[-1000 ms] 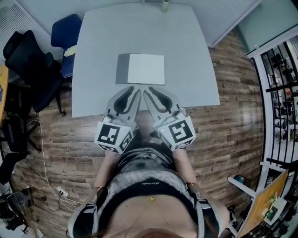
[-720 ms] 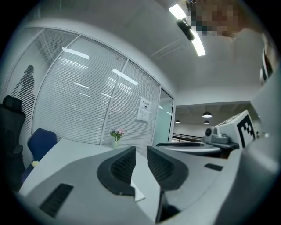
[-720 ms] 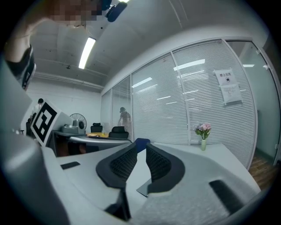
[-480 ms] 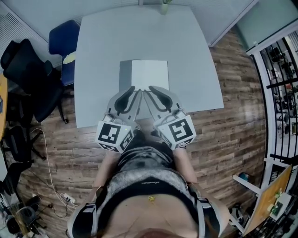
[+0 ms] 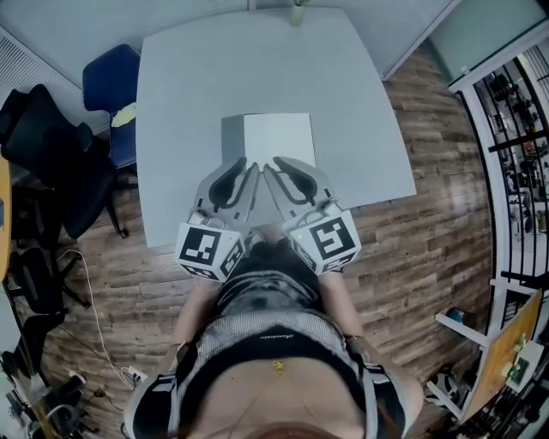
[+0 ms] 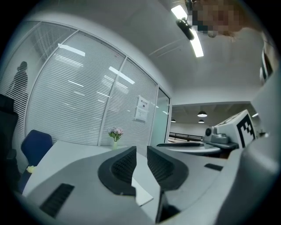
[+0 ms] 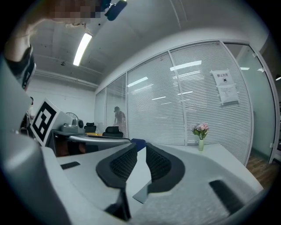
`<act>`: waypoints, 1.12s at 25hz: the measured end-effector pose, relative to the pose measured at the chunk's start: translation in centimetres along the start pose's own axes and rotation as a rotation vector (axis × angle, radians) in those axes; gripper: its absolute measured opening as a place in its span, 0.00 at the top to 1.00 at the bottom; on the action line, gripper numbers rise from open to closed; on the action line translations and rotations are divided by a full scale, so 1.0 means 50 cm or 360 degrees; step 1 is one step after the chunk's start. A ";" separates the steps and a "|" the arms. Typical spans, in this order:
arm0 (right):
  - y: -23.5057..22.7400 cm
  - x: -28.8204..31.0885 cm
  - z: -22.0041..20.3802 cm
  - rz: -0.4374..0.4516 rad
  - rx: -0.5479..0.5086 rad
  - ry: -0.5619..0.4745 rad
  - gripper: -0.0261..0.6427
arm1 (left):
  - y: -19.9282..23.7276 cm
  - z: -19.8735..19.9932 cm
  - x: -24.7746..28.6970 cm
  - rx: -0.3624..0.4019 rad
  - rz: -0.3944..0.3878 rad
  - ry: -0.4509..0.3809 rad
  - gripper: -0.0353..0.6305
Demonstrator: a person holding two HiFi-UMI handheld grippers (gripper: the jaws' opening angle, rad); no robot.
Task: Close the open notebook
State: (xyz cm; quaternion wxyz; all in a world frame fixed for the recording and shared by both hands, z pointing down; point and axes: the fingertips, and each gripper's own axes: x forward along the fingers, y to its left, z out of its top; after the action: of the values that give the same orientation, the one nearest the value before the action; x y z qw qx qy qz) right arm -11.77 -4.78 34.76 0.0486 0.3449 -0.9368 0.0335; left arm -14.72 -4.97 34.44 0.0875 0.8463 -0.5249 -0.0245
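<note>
Head view: noting the notebook (image 5: 273,137) lying flat on the grey table (image 5: 257,69), white page up, grey strip showing along its left edge. Recording the left gripper (image 5: 249,167) and right gripper (image 5: 276,165) hovering side by side at its near edge, tips converging.

Left gripper view: observing jaws standing slightly apart, clamping nothing, a notebook corner showing just below.

Right gripper view: finding likewise, jaws narrowly parted, empty, notebook corner beneath.

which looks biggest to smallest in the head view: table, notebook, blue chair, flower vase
1. table
2-3. notebook and blue chair: about alike, and the table's edge hides part of the chair, so unranked
4. flower vase
</note>
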 end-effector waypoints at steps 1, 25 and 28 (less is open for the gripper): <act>0.000 0.002 -0.002 -0.0008 0.0007 0.0000 0.86 | 0.004 0.000 0.001 -0.0004 0.0001 -0.0002 0.85; -0.146 0.051 0.025 0.0170 0.0027 0.0001 0.86 | 0.008 0.027 0.165 -0.0051 0.0116 -0.0015 0.85; -0.176 0.050 0.037 0.0199 0.0022 -0.0014 0.86 | -0.002 0.037 0.192 -0.0060 0.0137 -0.0030 0.85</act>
State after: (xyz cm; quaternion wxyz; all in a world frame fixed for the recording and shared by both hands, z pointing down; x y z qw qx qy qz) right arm -8.08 -13.24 33.47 0.0400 0.2861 -0.9565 0.0415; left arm -10.60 -13.70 33.09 0.0994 0.8209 -0.5610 -0.0386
